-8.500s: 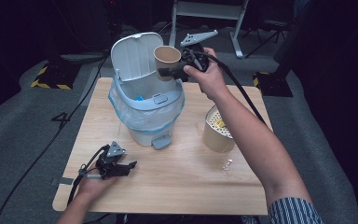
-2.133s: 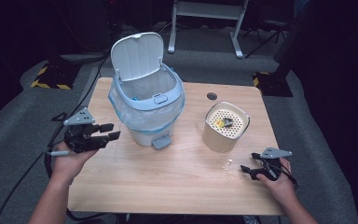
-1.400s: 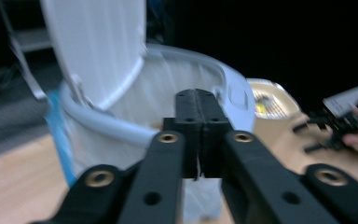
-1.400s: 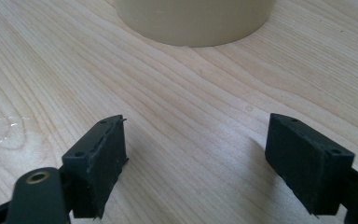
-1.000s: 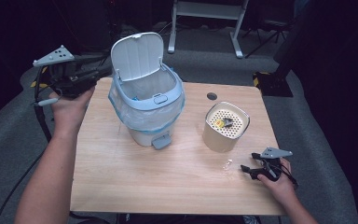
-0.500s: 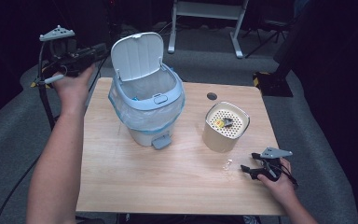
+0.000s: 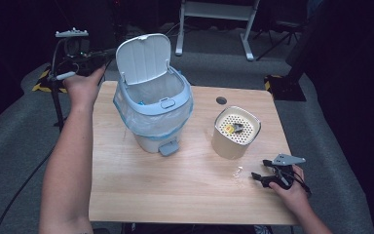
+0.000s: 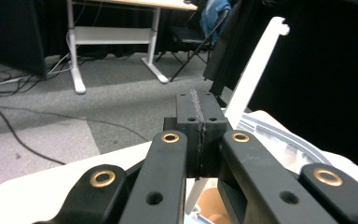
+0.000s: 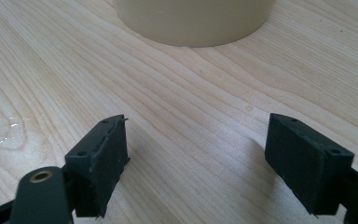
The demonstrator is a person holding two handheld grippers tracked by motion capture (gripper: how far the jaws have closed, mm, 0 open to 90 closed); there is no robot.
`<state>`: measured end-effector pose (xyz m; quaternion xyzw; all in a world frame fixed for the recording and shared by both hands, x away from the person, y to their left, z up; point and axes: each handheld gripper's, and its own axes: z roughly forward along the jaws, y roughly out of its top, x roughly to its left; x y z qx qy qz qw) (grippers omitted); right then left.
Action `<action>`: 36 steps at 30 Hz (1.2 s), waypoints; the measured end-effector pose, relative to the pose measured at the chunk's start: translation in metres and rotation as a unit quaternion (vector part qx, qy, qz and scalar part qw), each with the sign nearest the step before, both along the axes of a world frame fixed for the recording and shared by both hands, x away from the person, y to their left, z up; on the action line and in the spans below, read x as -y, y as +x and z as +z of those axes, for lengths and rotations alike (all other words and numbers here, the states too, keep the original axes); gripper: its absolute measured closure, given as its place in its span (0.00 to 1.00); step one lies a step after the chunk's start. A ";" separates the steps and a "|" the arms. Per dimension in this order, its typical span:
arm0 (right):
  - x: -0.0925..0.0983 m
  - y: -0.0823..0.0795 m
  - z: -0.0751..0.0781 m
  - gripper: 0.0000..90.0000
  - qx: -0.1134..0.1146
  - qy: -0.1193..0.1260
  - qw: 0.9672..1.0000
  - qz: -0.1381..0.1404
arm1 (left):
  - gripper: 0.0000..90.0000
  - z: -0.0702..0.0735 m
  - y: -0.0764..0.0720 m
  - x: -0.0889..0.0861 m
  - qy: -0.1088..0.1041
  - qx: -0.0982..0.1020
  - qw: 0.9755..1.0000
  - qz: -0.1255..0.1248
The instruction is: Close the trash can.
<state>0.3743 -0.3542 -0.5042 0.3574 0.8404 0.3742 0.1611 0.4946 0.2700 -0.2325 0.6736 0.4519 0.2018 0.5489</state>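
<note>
A pale blue pedal bin (image 7: 154,111) with a plastic liner stands at the table's far left, its white lid (image 7: 143,56) raised upright. My left gripper (image 7: 105,53) is shut with nothing in it, held in the air just left of the lid and level with it. In the left gripper view its pads (image 8: 200,122) meet, with the lid's edge (image 8: 256,70) right behind them and the bin's rim (image 8: 279,140) below. My right gripper (image 7: 254,177) rests open on the table at the front right, its jaws (image 9: 196,158) apart over bare wood.
A beige round container (image 7: 235,132) with a perforated top and a small item on it stands right of the bin; its base (image 9: 191,21) lies ahead of the right jaws. A wet spot (image 7: 237,171) and a cable hole (image 7: 221,100) mark the wooden table (image 7: 185,195).
The left hand has carried its shut gripper rightward, closer to the raised lid. The right gripper has stayed in place.
</note>
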 end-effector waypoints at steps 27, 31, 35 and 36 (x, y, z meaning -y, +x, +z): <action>0.000 0.001 0.000 0.24 0.000 0.000 1.000 0.000 | 0.87 -0.013 -0.040 0.059 0.079 0.005 0.994 -0.079; 0.000 0.001 0.000 0.24 0.000 0.000 1.000 0.000 | 0.87 -0.015 -0.043 0.069 0.074 0.001 0.993 -0.096; 0.000 0.001 0.000 0.24 0.000 0.000 1.000 0.000 | 0.87 -0.020 -0.046 0.080 0.079 -0.007 0.991 -0.109; 0.000 0.001 0.000 0.24 0.000 -0.001 1.000 0.000 | 0.87 -0.021 -0.046 0.083 0.082 -0.010 0.990 -0.114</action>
